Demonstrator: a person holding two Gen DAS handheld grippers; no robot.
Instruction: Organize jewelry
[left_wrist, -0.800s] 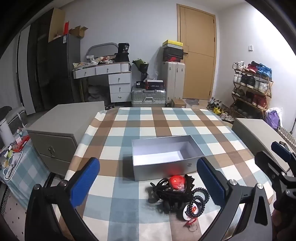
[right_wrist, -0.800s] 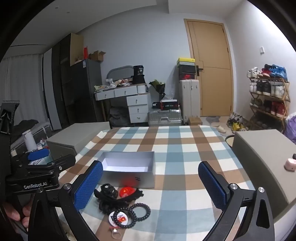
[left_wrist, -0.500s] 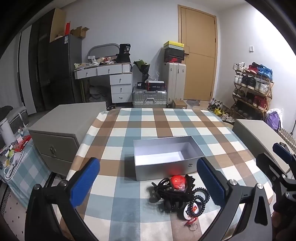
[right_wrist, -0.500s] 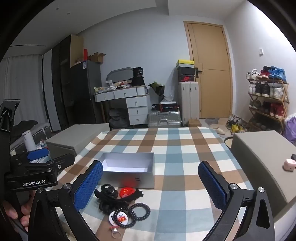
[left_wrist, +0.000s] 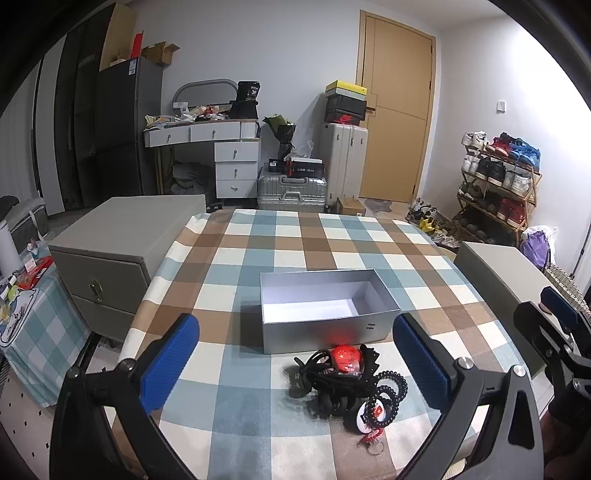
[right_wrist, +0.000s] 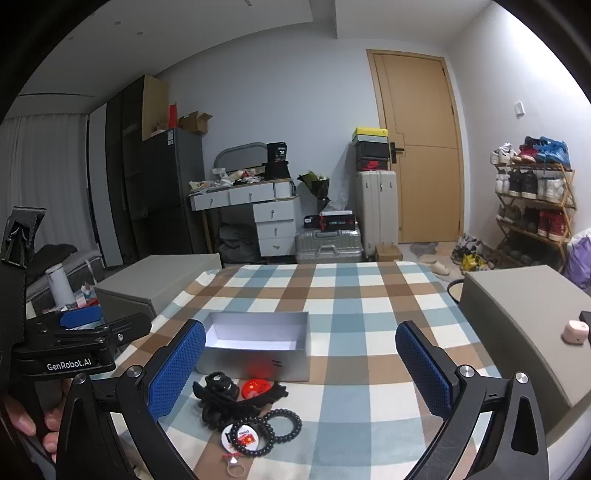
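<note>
An open silver box (left_wrist: 325, 308) stands empty on the checked tablecloth (left_wrist: 295, 243); it also shows in the right wrist view (right_wrist: 258, 345). In front of it lies a pile of jewelry (left_wrist: 347, 380): black hair clips, coiled black bands, a red badge (left_wrist: 345, 360), a round white badge (right_wrist: 242, 435) and a small ring (right_wrist: 234, 469). My left gripper (left_wrist: 295, 360) is open and empty, held above the table's near edge, behind the pile. My right gripper (right_wrist: 299, 373) is open and empty, to the right of the pile.
Grey cabinets stand beside the table at the left (left_wrist: 122, 236) and at the right (right_wrist: 517, 325); a small pink object (right_wrist: 574, 332) lies on the right one. Behind are suitcases, a white desk, a door and a shoe rack (left_wrist: 498, 184).
Both grippers have shifted slightly; the views have tilted up a little. Nothing on the table has moved.
</note>
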